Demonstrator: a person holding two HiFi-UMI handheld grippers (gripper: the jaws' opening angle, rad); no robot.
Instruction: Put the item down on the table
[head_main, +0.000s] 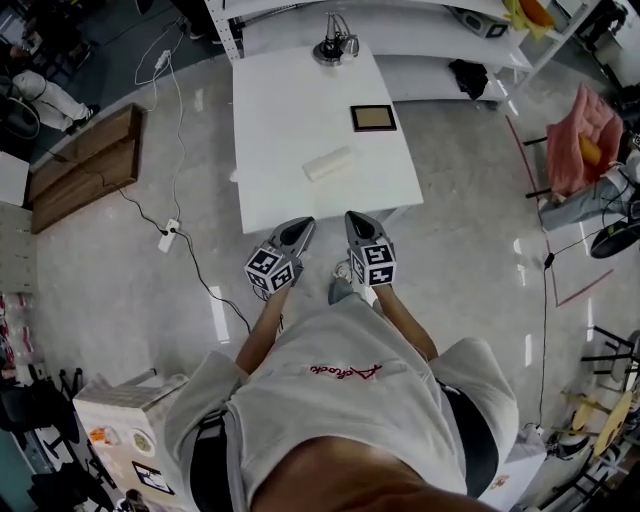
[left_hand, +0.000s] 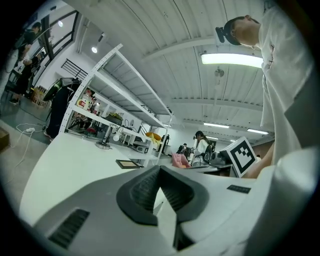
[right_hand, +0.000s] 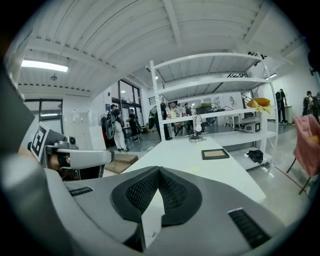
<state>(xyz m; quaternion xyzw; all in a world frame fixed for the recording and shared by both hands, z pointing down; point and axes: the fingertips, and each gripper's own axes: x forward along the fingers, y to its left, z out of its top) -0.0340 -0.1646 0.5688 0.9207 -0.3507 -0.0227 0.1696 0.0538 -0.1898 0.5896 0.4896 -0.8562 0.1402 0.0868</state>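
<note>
the person's pale grey shirt (head_main: 330, 400) fills the bottom of the head view, with both forearms reaching forward from it. the left gripper (head_main: 304, 224) and the right gripper (head_main: 355, 217) hang side by side over the glossy grey floor (head_main: 470, 250), just short of the near edge of the white rectangular table (head_main: 280, 110). the left gripper view shows its dark ribbed pads (left_hand: 145, 190) pressed together at the tip with nothing between them. the right gripper is clenched the same way, its pads meeting and empty.

further on, the white oblong roll-shaped item (head_main: 329, 163) lies at a slant on the tabletop, well apart from both grippers and untouched. beyond it, toward the right edge, sits a flat dark-framed square panel with a tan centre (head_main: 373, 118). at the far end stands a silvery metal stand with a round base (head_main: 335, 48), and behind the table a white shelving unit (head_main: 420, 30).
</note>
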